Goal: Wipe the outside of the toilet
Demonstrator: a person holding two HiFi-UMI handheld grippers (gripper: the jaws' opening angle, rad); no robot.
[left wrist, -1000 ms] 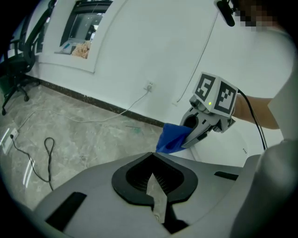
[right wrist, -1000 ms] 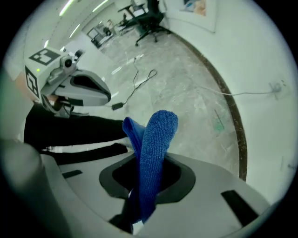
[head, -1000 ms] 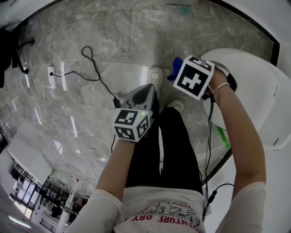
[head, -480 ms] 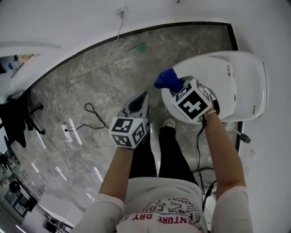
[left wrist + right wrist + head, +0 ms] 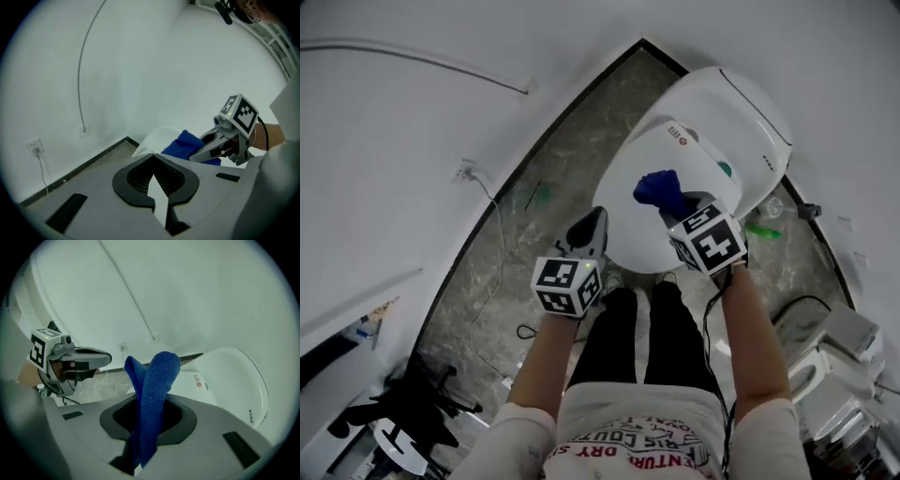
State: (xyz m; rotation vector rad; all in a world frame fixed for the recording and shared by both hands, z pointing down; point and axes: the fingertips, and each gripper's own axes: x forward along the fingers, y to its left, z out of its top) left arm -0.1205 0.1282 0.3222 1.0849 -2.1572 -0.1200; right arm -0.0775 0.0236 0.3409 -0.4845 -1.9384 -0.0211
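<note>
The white toilet (image 5: 712, 141) stands with its lid down, ahead and to the right in the head view. My right gripper (image 5: 680, 208) is shut on a blue cloth (image 5: 659, 189) and holds it over the near part of the lid. From that gripper's own view, the cloth (image 5: 157, 380) stands up out of the jaws with the toilet (image 5: 229, 376) behind it. My left gripper (image 5: 592, 225) hangs over the floor left of the bowl, shut with nothing in it. The left gripper view shows the right gripper (image 5: 211, 147), the cloth (image 5: 185, 143) and the toilet's edge (image 5: 157, 136).
A white wall curves round on the left, with a socket (image 5: 469, 171) and a cable on it. A green item (image 5: 539, 195) lies on the marble floor and another green thing (image 5: 762, 230) lies right of the toilet. White fixtures (image 5: 834, 366) stand at lower right. The person's legs are below the grippers.
The head view has swung so the toilet now lies ahead. The right gripper with the cloth has come further over the lid. The left gripper stays beside it, shut.
</note>
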